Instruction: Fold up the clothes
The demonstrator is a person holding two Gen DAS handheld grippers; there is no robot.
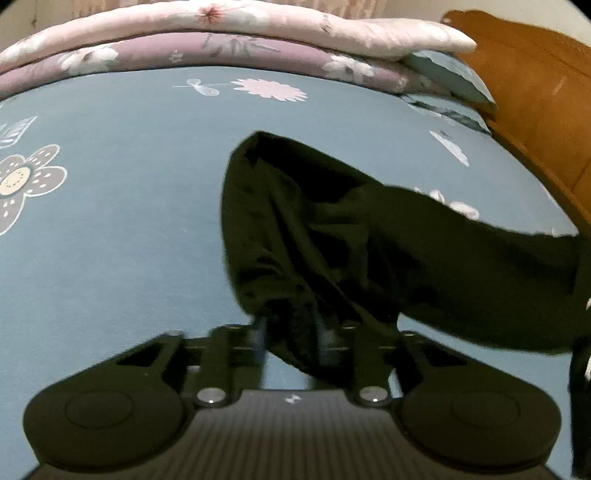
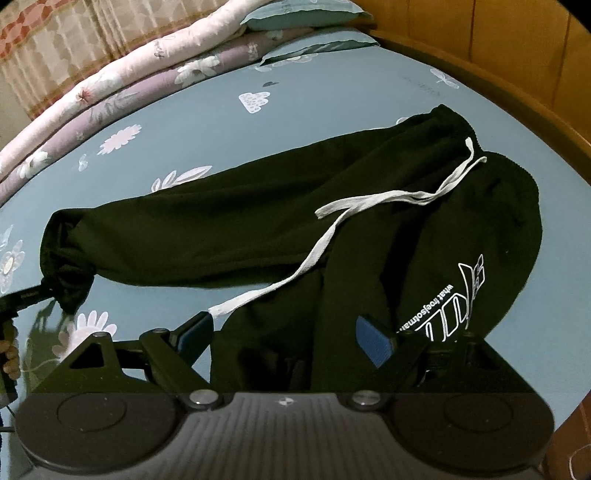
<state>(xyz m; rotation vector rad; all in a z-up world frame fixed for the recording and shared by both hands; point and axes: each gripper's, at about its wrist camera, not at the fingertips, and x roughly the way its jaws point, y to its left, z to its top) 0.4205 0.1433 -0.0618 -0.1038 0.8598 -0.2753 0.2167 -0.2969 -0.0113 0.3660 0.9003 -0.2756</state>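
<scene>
Black jogging trousers [image 2: 258, 229] lie across the blue flowered bed sheet [image 2: 221, 122], waistband to the right, with a white drawstring [image 2: 369, 201] trailing over them and white lettering [image 2: 461, 295] on one leg. My left gripper [image 1: 288, 326] is shut on the cuff of the far leg [image 1: 332, 229], and the cloth bunches up from its closed fingers. The right wrist view shows that same gripper [image 2: 44, 291] at the left edge, pinching the cuff [image 2: 66, 280]. My right gripper [image 2: 284, 338] stands open over the near leg, its blue pads [image 2: 373, 343] bare and apart, with black cloth between them.
Folded pink and mauve quilts [image 1: 221, 37] are stacked along the far side of the bed. A blue pillow [image 2: 306, 14] lies beside them. The wooden bed frame [image 2: 517, 74] curves round the right side. A person's hand [image 2: 9, 358] shows at the left edge.
</scene>
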